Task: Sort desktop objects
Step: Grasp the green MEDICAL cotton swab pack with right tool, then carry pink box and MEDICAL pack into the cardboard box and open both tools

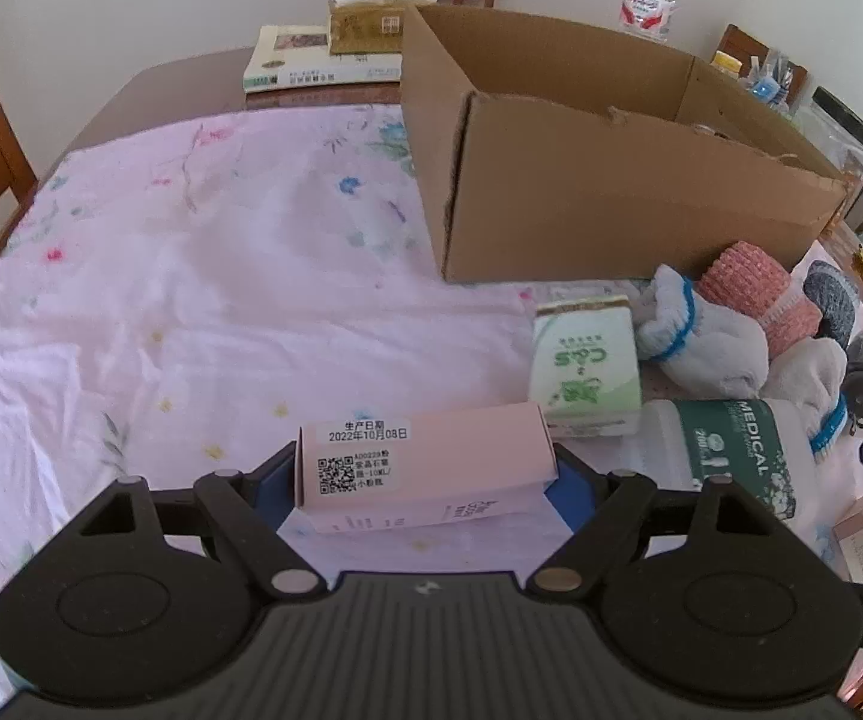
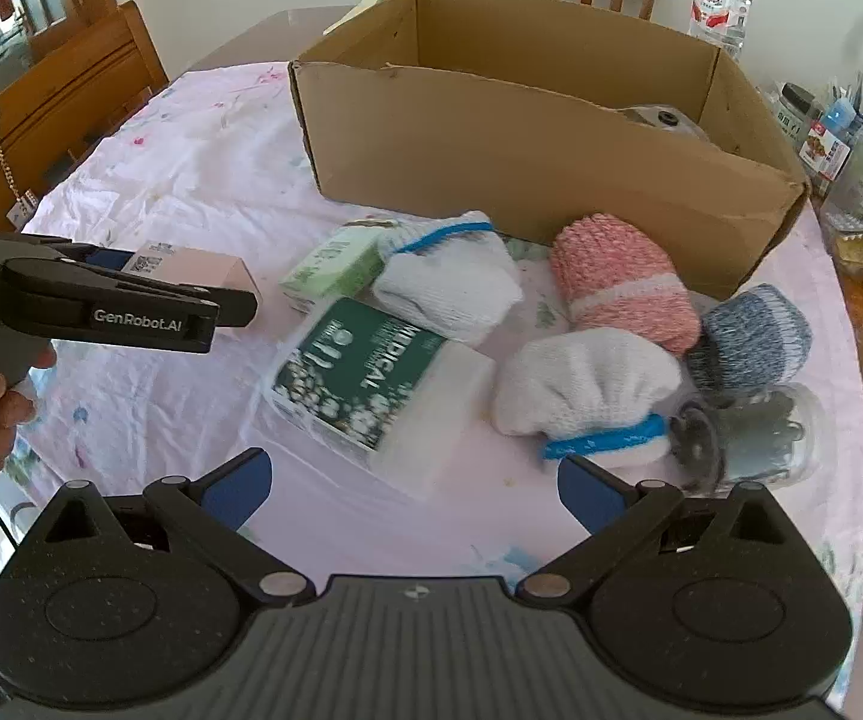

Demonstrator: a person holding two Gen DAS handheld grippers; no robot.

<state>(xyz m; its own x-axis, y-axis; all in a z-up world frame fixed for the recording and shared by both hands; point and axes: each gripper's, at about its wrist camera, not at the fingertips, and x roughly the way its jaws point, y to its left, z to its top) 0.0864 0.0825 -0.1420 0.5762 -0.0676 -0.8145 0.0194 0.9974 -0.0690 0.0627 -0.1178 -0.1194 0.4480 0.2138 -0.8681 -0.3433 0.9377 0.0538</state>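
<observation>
Left gripper (image 1: 425, 480) clamps pink carton (image 1: 425, 468) endwise, low over counter (image 1: 191, 300) | light, crushable card; hold gently | right gripper (image 2: 413, 486) wide open, empty, facing medical pack (image 2: 371, 384).

Matt corrugated cardboard box (image 2: 551, 138); knit cloth socks (image 2: 587, 390); thin wrinkled cloth (image 1: 191, 276) over bench; matt black plastic gripper (image 2: 413, 492).

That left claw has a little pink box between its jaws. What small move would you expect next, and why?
Probably a lift and swing toward the open cardboard box. The left gripper has its jaws against both ends of the pink carton, which seems to sit low over the tablecloth, and the cardboard box stands just ahead to the right.
</observation>
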